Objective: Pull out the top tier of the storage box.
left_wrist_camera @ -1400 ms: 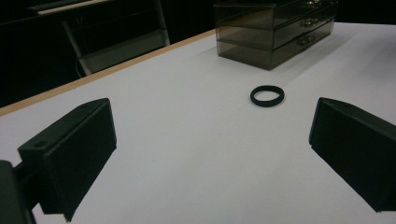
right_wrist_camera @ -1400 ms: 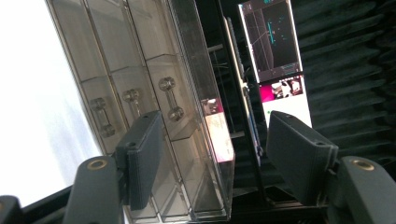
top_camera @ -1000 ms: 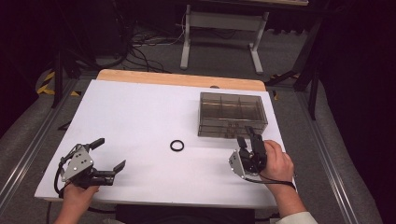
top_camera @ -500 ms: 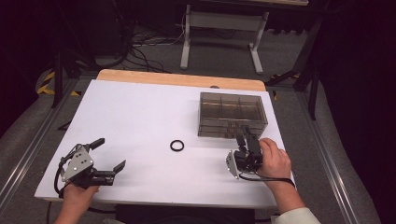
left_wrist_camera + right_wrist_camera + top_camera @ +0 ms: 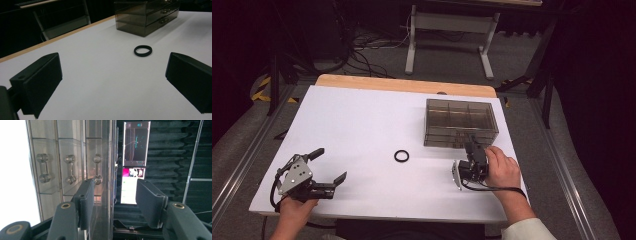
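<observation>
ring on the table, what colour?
Black, a plain ring on the white table. Left gripper view shows it best.

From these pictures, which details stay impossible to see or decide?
- Inside the smoky transparent plastic drawer box: high view, tinted walls hide any contents.
- Right gripper fingertips: high view, too small to tell whether they touch the box front; in the right gripper view its jaws stand apart beside the clear drawer handles.
- Small black ring: material unclear, too small.
- Left gripper: the hand covers its rear body in the high view.
</observation>
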Tool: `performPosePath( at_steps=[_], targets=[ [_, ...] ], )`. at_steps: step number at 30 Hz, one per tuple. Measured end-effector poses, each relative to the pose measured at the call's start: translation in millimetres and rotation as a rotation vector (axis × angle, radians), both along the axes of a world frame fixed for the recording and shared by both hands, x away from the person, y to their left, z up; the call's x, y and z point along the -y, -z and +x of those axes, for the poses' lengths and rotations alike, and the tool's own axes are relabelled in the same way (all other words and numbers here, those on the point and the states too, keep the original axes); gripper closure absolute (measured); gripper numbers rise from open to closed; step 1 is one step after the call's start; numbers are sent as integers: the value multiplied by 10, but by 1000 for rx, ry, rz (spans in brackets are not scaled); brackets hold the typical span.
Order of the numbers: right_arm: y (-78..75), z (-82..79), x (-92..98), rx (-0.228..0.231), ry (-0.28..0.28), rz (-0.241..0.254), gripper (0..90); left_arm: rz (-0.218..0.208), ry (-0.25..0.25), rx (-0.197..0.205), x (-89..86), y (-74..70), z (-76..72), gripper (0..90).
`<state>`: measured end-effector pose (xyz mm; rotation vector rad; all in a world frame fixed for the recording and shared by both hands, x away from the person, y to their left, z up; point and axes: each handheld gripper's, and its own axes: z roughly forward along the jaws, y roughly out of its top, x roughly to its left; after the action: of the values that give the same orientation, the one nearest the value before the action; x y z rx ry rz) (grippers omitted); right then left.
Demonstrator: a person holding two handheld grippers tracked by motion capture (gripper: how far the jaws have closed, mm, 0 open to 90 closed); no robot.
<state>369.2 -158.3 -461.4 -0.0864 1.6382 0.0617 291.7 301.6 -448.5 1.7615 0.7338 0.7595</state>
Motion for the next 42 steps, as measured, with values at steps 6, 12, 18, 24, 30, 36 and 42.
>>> performPosePath(
  at_steps=[6,12,18,24,30,36,42],
  targets=[
    [43,35,-4,6,1,-18,525,-3,3,0,-1,0,0,16],
    [83,68,-11,12,6,-34,553,2,3,0,-2,0,3,16],
    [110,113,-25,21,11,-44,589,1,4,-1,-2,-1,2,16],
    [145,161,-43,17,11,-47,626,1,4,0,-3,-1,3,16],
    [168,205,-58,14,15,-43,654,2,5,0,-2,-1,3,16],
    [181,242,-65,12,20,-47,704,1,5,-1,-3,-1,5,16],
    [191,257,-64,11,25,-45,766,0,3,-1,-1,0,1,16]
  ],
)
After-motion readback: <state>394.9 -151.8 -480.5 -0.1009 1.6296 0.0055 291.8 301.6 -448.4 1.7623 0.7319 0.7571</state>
